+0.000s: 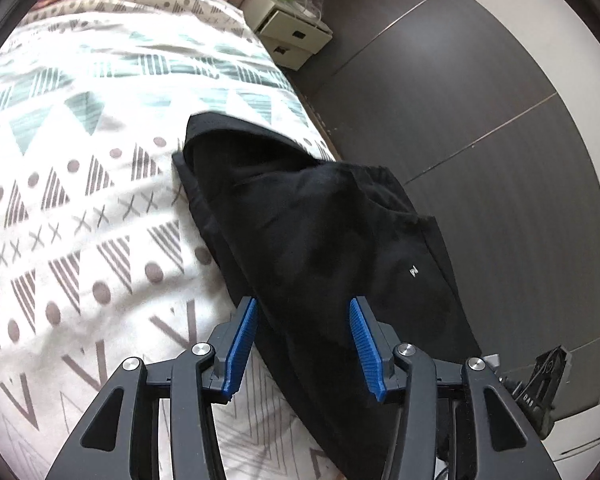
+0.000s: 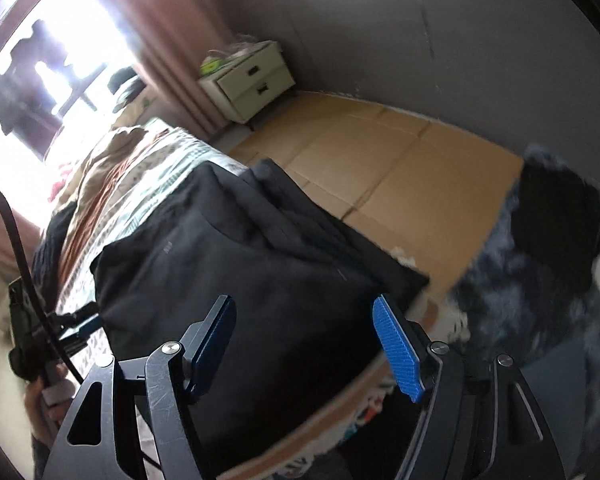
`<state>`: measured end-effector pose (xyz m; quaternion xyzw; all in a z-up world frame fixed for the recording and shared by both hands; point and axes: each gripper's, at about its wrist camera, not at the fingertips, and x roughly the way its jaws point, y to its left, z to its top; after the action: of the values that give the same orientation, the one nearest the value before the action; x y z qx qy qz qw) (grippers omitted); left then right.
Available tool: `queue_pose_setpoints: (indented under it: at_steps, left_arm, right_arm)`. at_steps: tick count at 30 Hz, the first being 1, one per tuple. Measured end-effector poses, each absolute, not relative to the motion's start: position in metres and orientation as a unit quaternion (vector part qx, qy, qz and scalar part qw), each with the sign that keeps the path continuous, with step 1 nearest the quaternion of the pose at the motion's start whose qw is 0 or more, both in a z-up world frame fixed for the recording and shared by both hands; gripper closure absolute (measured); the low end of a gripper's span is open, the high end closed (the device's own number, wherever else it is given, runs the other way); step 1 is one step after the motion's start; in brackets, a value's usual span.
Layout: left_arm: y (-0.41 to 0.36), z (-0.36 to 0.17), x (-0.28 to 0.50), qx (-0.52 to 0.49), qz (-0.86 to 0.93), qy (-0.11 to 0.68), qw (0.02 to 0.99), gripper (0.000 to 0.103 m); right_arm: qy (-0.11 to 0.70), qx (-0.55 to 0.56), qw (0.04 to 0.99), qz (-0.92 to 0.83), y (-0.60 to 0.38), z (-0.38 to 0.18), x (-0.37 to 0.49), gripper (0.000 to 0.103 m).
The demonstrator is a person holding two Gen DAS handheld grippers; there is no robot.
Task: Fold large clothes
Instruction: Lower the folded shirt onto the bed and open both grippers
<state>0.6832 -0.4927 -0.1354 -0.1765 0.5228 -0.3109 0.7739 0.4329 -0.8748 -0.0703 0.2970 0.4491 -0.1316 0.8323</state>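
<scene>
Jaws of both grippers stand spread, with nothing pinched between the pads. Left gripper (image 1: 303,350): blue pads apart, hovering over the near end of the black garment (image 1: 324,240); cloth shows in the gap, but the pads do not press on it. Right gripper (image 2: 306,350): pads wide apart, above the same garment (image 2: 236,280); no contact visible, and this view is motion-blurred.

Garment lies on the bed (image 1: 80,200), along the edge nearest the floor (image 1: 480,100), on the patterned cover. It looks partly folded: one layer doubled over at the far end, with stacked edges showing along the floor side in the right wrist view. A small pale logo faces up.

Judgement: a fold appears to have been laid and both grippers are free of the cloth, so the step in hand is between folds, or a re-grasp. Bundle is still long, so another fold seems due.

Next move calls for each gripper to come down on a corner or edge at the near end, catching all layers together, then lifting evenly so the stack does not slide off the bed. A bedside cabinet (image 1: 292,36) stands well apart.
</scene>
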Motion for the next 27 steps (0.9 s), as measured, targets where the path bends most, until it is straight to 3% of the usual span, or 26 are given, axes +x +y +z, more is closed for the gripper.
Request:
queue_pose_setpoints:
  at_steps: [4, 6, 9, 20, 23, 27]
  left_arm:
    - [-0.507, -0.132, 0.689, -0.159, -0.323, 0.515, 0.778, 0.057]
    - [-0.514, -0.131, 0.695, -0.152, -0.321, 0.515, 0.780, 0.062]
    - [-0.524, -0.129, 0.704, -0.140, -0.323, 0.510, 0.785, 0.065]
    - [-0.535, -0.125, 0.717, -0.112, -0.315, 0.501, 0.798, 0.064]
    - [-0.521, -0.125, 0.713, -0.119, -0.308, 0.515, 0.791, 0.058]
    - [-0.499, -0.114, 0.701, -0.134, -0.310, 0.509, 0.792, 0.035]
  right_arm:
    - [0.451, 0.351, 0.814, -0.104, -0.876, -0.094, 0.440, 0.036]
    - [0.442, 0.356, 0.816, -0.111, -0.877, -0.096, 0.448, 0.074]
    - [0.420, 0.363, 0.822, -0.126, -0.885, -0.094, 0.445, 0.092]
    - [0.380, 0.374, 0.831, -0.160, -0.889, -0.100, 0.437, 0.099]
    - [0.369, 0.377, 0.832, -0.172, -0.888, -0.098, 0.431, 0.100]
    - [0.409, 0.311, 0.834, -0.204, -0.873, -0.089, 0.437, 0.094]
